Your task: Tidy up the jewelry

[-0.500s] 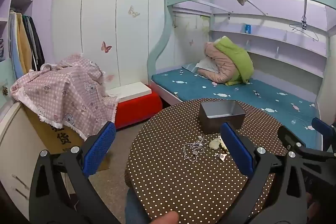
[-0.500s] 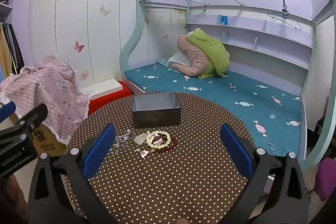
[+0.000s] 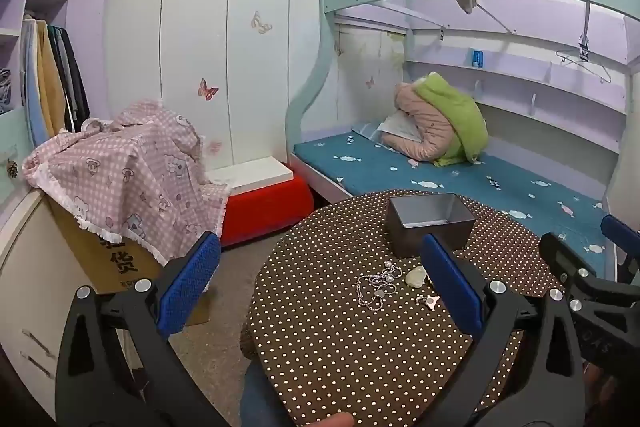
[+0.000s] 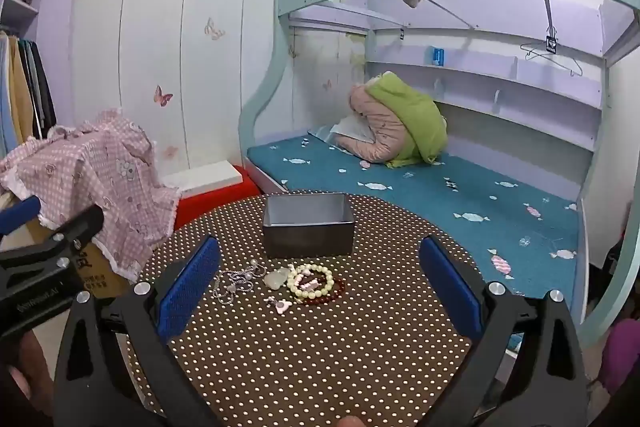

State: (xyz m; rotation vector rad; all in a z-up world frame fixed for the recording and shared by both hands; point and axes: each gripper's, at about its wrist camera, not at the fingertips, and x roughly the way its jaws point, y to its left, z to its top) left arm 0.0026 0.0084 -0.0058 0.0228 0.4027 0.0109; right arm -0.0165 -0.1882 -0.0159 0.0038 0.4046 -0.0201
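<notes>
We hold both grippers above the near side of the round dotted table [image 4: 320,355], and both are spread wide with nothing between the pads. The jewelry lies in a small heap in front of the grey box [image 4: 309,225]: a silver chain [image 4: 234,283], a pale stone [image 4: 276,278], a cream bead bracelet [image 4: 311,281] on a dark red one [image 4: 334,295]. For the right gripper [image 4: 319,287] the heap lies beyond the fingertips, a little left of centre. For the left gripper [image 3: 320,287] the silver chain [image 3: 378,285] lies just beside its right finger [image 3: 450,285], which hides the bracelets.
</notes>
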